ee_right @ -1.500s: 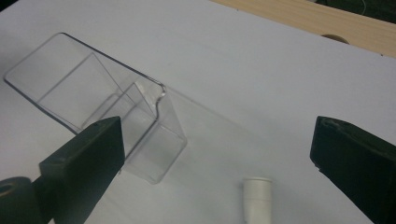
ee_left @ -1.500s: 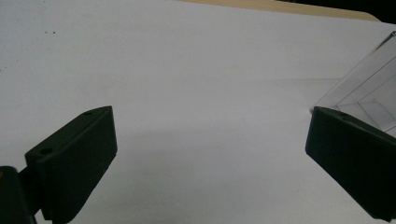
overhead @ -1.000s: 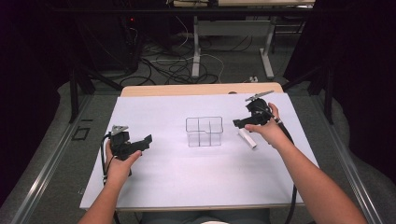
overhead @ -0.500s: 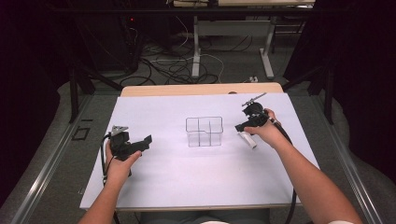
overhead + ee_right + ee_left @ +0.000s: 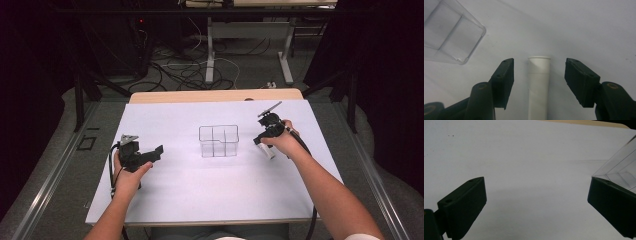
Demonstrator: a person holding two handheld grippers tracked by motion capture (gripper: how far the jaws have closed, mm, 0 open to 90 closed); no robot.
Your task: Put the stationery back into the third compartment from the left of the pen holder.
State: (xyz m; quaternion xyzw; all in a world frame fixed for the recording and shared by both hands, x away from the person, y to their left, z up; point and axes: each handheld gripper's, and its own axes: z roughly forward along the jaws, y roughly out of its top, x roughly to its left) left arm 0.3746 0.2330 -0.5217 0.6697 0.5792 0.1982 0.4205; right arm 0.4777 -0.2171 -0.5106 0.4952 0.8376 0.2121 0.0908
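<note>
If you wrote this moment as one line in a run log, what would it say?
right gripper: astride white tube, jaws just closing, not touching | left gripper: open, idle | clear divided box: mid-table

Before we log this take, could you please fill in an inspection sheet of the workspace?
Surface: white table, bare wood strip along its far edge.
Job's things: white tube lying flat; clear divided box mid-table, empty.
Clutter: nothing seen.
Grippers: right gripper straddles the tube, jaws just closing, pads not yet touching it; left gripper open wide, nothing between its jaws, left of the box.
Cables: one trails from each gripper; a tangle on the floor beyond the table.
Surroundings: dark room, desk legs behind.
</note>
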